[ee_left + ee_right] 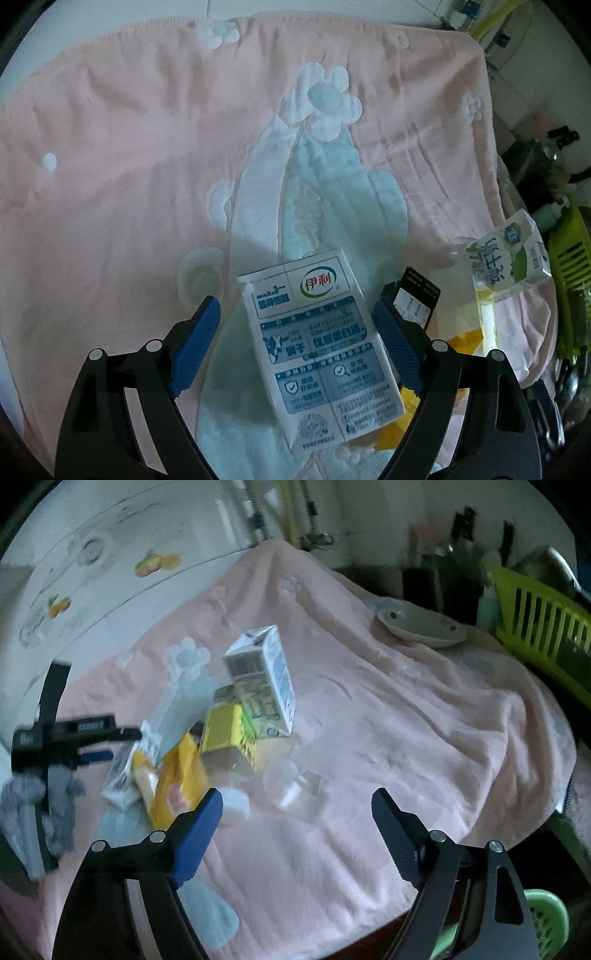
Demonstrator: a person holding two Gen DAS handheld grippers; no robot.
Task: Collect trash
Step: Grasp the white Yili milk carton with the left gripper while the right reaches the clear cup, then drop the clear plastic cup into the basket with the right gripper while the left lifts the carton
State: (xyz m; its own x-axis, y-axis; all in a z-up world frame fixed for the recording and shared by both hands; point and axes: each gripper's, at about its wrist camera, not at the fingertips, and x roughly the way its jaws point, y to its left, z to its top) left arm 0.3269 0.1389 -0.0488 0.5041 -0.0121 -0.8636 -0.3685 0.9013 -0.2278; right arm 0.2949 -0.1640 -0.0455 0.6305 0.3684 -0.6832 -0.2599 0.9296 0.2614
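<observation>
In the left wrist view my left gripper (295, 317) is open, its blue fingers on either side of a flattened white and blue milk carton (317, 354) lying on the pink towel (129, 147). A green and white drink carton (513, 258) stands at the right, and a yellow wrapper (399, 424) lies under the flat carton. In the right wrist view my right gripper (297, 812) is open and empty above the towel (406, 738). Ahead of it lie an upright milk carton (266, 675), a yellow box (225, 731), a yellow wrapper (177, 775), a clear plastic cup (291, 782) and the flat carton (122, 775). The left gripper (92, 738) shows at the left.
A white bowl (421, 627) sits at the towel's far right. A lime green basket (543, 627) stands beyond it, and also shows in the left wrist view (569, 277). A green bin (543, 923) is below the table's edge. A white appliance (92, 572) with fruit stickers stands behind.
</observation>
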